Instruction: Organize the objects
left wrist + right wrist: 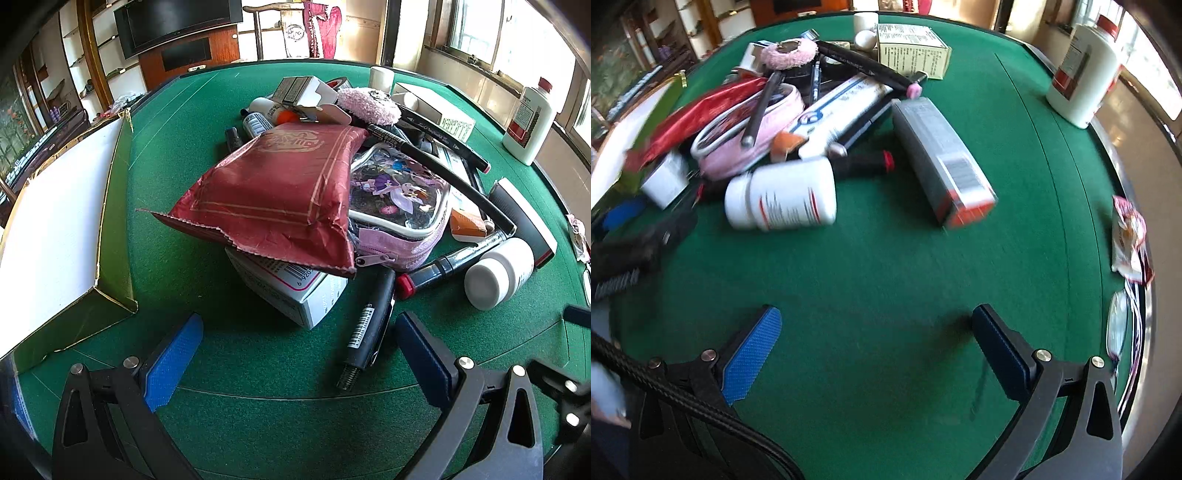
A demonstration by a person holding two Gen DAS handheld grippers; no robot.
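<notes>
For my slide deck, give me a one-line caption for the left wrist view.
Open left gripper faces a cluttered pile topped by a red pouch on the green table.

A red pouch (273,192) tops the clutter beyond the left claw's (299,354) spread fingers.

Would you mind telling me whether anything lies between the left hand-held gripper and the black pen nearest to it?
Nothing visible does. The left hand-held gripper is open over bare green felt, and the black pen lies just ahead, toward its right finger, clear of the pile.
</notes>
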